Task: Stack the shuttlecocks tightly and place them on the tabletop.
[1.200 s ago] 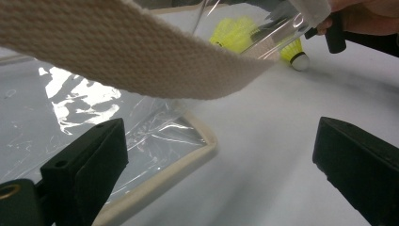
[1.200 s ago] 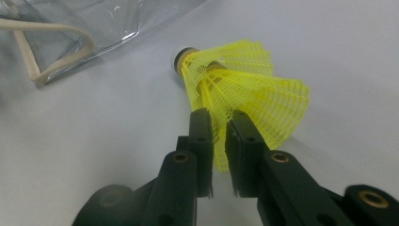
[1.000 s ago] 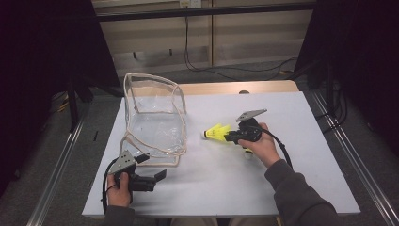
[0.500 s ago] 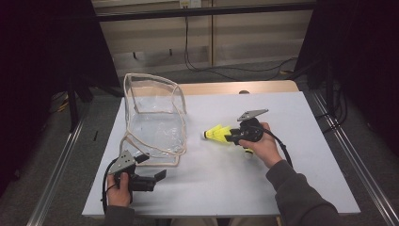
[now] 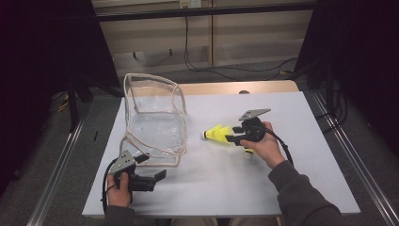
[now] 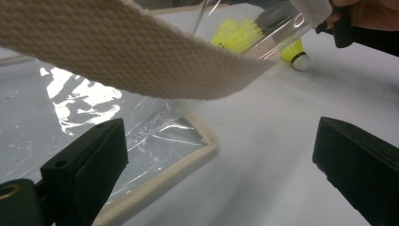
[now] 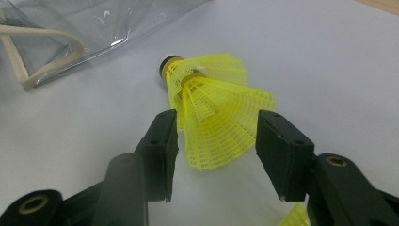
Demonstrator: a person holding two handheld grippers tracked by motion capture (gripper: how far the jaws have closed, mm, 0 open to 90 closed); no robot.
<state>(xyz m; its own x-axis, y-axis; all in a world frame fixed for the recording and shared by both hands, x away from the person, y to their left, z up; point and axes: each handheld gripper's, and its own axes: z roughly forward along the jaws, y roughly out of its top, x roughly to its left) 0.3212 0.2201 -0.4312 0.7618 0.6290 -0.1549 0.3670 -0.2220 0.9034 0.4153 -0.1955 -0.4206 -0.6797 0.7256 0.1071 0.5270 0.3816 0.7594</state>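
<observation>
Two yellow mesh shuttlecocks (image 5: 217, 133), nested one in the other, lie on the white sheet with the cork pointing at the clear bag (image 5: 153, 122). My right gripper (image 5: 231, 137) is open around their skirt (image 7: 216, 127); its jaws have just been opening, and a gap shows at the right pad. My left gripper (image 5: 157, 178) stands open at the bag's near corner with nothing between its fingers. In the left gripper view the bag's cream strap (image 6: 117, 52) hangs across the top, with the shuttlecocks (image 6: 294, 49) behind it.
The bag stands open, edged in cream webbing (image 6: 188, 160), on the left half of the white sheet (image 5: 306, 141). A further bit of yellow mesh (image 5: 248, 150) lies under the right hand. Metal rails (image 5: 350, 155) run along both sides. Bare sheet lies to the right and in front.
The right gripper's jaws have spread apart from the shuttlecock skirt. Both hands and the bag have kept their places.
</observation>
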